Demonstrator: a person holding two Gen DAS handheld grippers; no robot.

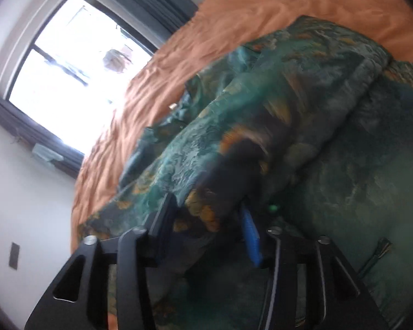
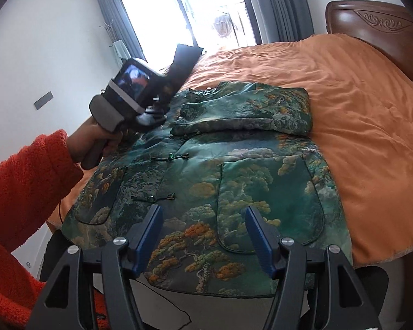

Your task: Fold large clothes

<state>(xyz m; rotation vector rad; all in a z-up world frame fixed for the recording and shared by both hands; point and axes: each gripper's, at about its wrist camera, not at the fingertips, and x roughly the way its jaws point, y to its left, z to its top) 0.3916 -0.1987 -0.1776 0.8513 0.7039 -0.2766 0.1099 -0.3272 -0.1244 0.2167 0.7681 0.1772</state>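
Green brocade jacket (image 2: 206,165) shows no readable label; left tool (image 1: 209,220) and right tool (image 2: 203,220) both gape.

So there's a green jacket (image 2: 234,165) with a tree-and-cloud print spread flat on an orange bedspread (image 2: 358,104), its far sleeve folded across the chest. The right gripper (image 2: 203,231) hangs over the near hem, blue pads apart with nothing between them. On the left a hand (image 2: 96,143) in a fuzzy orange sleeve (image 2: 22,189) holds the left gripper (image 2: 185,55) above the jacket's far left side; its tips are dark against the bright window (image 2: 184,8), so I can't really tell how they're set. Carved wooden headboard (image 2: 377,24) at the top right.
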